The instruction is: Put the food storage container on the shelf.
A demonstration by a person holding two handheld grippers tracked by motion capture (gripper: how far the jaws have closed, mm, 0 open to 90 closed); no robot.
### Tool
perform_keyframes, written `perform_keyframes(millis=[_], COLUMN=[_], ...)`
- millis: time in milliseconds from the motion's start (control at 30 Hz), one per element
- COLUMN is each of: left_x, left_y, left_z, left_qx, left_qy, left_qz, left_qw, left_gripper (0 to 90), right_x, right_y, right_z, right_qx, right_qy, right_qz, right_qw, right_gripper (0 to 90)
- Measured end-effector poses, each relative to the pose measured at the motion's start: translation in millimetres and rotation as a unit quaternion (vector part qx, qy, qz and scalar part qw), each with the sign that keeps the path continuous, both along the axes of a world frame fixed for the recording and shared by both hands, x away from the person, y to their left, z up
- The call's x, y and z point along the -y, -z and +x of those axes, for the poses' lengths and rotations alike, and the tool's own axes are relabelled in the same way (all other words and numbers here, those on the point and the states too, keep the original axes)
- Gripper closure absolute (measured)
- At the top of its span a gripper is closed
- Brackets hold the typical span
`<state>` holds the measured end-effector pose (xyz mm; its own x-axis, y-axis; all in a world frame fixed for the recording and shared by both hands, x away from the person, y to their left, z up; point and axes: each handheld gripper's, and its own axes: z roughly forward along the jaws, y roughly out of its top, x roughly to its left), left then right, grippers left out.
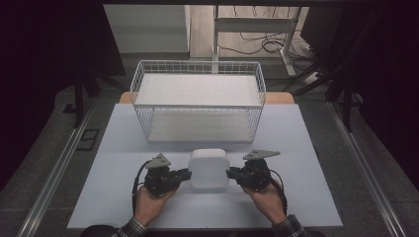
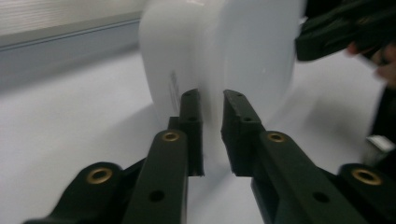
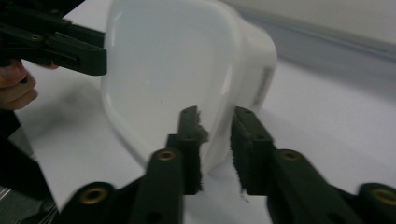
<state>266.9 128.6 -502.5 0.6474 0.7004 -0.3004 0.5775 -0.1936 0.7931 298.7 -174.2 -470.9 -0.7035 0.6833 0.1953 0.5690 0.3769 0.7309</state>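
Centrally, a white plastic tub (image 1: 209,169) sits upside down on the pale tabletop (image 1: 113,197), held between two black tongs. Left tongs (image 1: 187,173) pinch the tub's left rim — in the left gripper view the thin white edge runs between the nearly closed jaws. Right tongs (image 1: 230,173) pinch the opposite rim in the same way. Both pairs grip the tub. Beyond the tongs, past the tub, stands a white wire basket (image 1: 197,101).

A pale grey surface (image 1: 123,197) carries a white wire basket (image 1: 197,98) standing at its far middle. A white square container (image 1: 209,168) rests on the surface just in front of the basket, apart from it.
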Motion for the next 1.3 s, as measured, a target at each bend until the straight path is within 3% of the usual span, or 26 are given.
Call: perform_keyframes(millis=[67, 200, 500, 833, 1067, 1300], left_x=[0.7, -1.6, -11.0, -24.5, -27.2, -23.4], left_y=[0.3, -0.1, -16.0, -23.9, -14.5, -7.2], left_z=[0.0, 1.3, 14.6, 50.0, 80.7, 96.8], left_qx=[0.002, 0.001, 0.021, 0.029, 0.020, 0.005], left_qy=[-0.010, -0.015, -0.024, -0.046, -0.064, -0.066], left_qz=[-0.004, -0.014, -0.014, -0.024, -0.031, -0.034], left_qw=[0.9999, 0.9998, 0.9994, 0.9982, 0.9973, 0.9972], left_gripper=[78.9, 79.1, 79.2, 79.0, 78.8, 78.6], right_x=[-2.0, -2.9, -9.7, -25.4, -35.0, -34.5], right_y=[0.6, 0.8, -7.1, -17.1, -10.5, -3.6], right_z=[-2.1, -3.0, 9.3, 46.2, 77.6, 94.0], right_qx=[0.015, 0.018, 0.037, 0.050, 0.046, 0.035], right_qy=[0.007, 0.014, 0.011, 0.015, 0.029, 0.039], right_qz=[-0.005, 0.005, 0.021, 0.030, 0.027, 0.020], right_qw=[0.9998, 0.9997, 0.9990, 0.9982, 0.9982, 0.9984], right_gripper=[76.9, 77.0, 76.9, 76.9, 76.7, 76.3])
